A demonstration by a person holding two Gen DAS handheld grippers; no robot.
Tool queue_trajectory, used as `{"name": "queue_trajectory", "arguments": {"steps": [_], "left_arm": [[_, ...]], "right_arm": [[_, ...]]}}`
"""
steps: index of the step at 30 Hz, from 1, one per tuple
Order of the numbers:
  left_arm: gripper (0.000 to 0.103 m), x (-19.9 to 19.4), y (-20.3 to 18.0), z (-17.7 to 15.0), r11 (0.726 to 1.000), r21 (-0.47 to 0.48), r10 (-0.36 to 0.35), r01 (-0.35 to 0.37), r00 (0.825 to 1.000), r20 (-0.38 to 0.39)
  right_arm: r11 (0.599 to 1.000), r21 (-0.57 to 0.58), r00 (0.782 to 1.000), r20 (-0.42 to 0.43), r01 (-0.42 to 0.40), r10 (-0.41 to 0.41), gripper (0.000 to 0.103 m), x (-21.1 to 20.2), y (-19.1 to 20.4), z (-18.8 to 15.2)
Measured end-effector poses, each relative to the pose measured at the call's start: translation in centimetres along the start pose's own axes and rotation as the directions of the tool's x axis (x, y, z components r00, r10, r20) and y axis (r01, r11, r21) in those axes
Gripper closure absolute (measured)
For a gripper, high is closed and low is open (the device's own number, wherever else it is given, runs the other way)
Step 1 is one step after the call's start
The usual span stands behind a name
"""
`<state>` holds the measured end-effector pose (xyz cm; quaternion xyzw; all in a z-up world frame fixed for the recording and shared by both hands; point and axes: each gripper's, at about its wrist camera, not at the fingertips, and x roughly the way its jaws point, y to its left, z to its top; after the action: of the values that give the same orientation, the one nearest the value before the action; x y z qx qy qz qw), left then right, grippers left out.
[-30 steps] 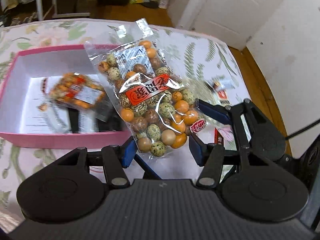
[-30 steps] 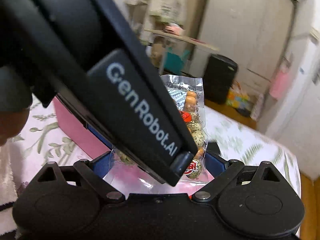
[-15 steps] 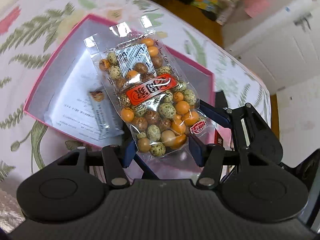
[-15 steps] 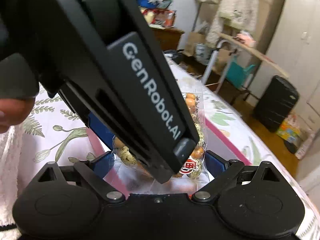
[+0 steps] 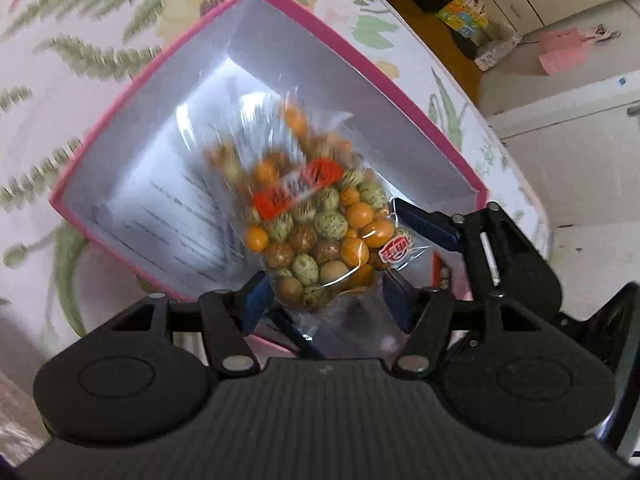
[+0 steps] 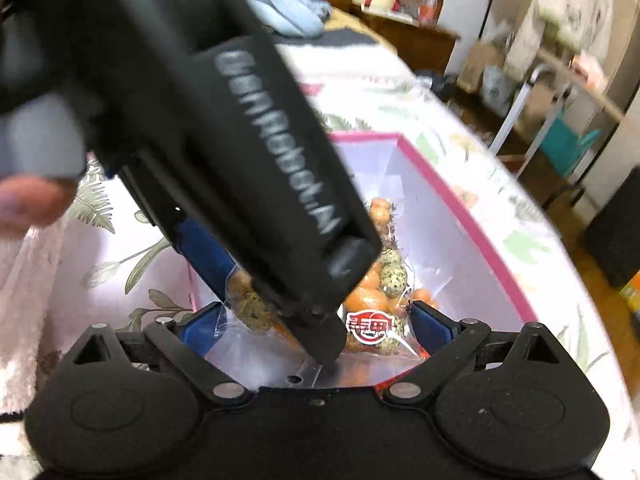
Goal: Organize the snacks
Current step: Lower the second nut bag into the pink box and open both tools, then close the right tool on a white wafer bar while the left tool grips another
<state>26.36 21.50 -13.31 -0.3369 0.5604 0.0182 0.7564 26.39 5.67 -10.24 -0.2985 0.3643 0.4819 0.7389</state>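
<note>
The snack bag (image 5: 320, 232) is being dropped into the pink box (image 5: 360, 56); left gripper (image 5: 324, 300) jaws are opening, bag loose between. Right gripper (image 6: 320, 320) is spread around it, unclenched. Withdrawal above the box is called for next.

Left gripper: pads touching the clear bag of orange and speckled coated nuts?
Cannot tell. Left wrist view: the bag sits between the opening jaws of the left gripper, but motion blur and clear film edges hide any contact or gap.

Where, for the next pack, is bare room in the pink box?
Free: the pink box floor by the far corner and left wall, only a flat paper sheet there. Crowded: the near right side, filled by the snack bag.
</note>
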Motion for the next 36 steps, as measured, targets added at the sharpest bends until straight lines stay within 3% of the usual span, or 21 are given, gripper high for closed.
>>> {"name": "queue_trajectory", "arguments": {"steps": [3, 8, 12, 19, 25, 30, 36], "left_arm": [[0.038, -0.4, -0.7, -0.4, 0.995, 0.078, 0.056, -0.059, 0.998, 0.043], [0.038, -1.4, -1.6, -1.5, 0.984, 0.166, 0.05, -0.061, 0.996, 0.067], [0.038, -3.0, -3.2, -3.3, 0.955, 0.282, 0.059, -0.091, 0.991, 0.12], [0.038, -6.5, -5.9, -7.0, 0.905, 0.418, 0.016, -0.074, 0.99, 0.14], [0.037, -8.8, -9.1, -10.6, 0.841, 0.539, -0.018, -0.049, 0.993, 0.119], [0.037, -8.8, -12.4, -13.9, 0.747, 0.663, -0.018, -0.055, 0.995, 0.103], [0.037, -7.0, -15.4, -17.0, 0.71, 0.704, -0.054, 0.02, 0.998, 0.027]], "right_arm": [[0.999, -0.009, 0.999, 0.008, 0.039, -0.039, 0.004, -0.3, 1.3, 0.1], [0.993, 0.046, 0.994, -0.019, 0.111, -0.11, 0.005, -1.0, 2.6, 0.0], [0.981, 0.109, 0.987, -0.042, 0.161, -0.157, 0.005, -3.5, 3.2, -1.0], [0.939, 0.22, 0.965, -0.069, 0.263, -0.254, 0.005, -9.5, 4.5, -4.0], [0.809, 0.44, 0.921, -0.188, 0.39, -0.341, 0.005, -14.8, 3.6, -9.2], [0.73, 0.538, 0.906, -0.216, 0.422, -0.364, 0.005, -19.5, 3.4, -14.5], [0.615, 0.66, 0.89, -0.2, 0.431, -0.409, 0.009, -24.4, 2.2, -21.4]]}}
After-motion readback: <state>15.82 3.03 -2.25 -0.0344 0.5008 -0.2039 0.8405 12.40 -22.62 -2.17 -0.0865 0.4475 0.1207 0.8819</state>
